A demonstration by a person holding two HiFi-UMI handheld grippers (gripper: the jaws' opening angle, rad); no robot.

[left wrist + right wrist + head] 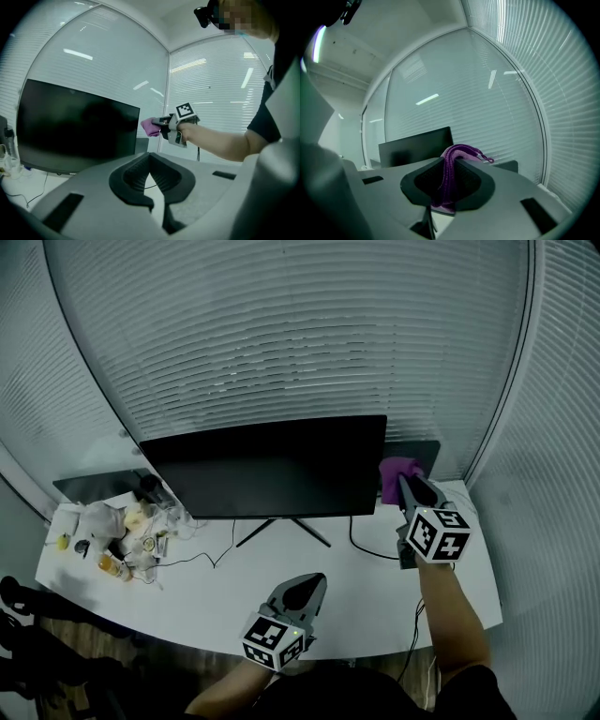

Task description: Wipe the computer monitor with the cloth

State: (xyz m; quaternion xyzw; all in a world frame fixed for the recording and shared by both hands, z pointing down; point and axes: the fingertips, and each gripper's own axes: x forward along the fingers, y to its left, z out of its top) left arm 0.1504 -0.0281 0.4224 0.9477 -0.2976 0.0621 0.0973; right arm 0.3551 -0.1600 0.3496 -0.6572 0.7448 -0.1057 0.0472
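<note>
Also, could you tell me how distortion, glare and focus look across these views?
Head view: fisheye bows the blinds; the monitor is evenly dark. Left gripper view: light streaks glare on the wall. Right gripper view: dark vignette corners, purple cloth fairly sharp.

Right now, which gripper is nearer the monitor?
Right. The right gripper, clamping the purple cloth, is by the right edge of the monitor; the left gripper hangs shut over the front of the desk, well short of it.
</note>
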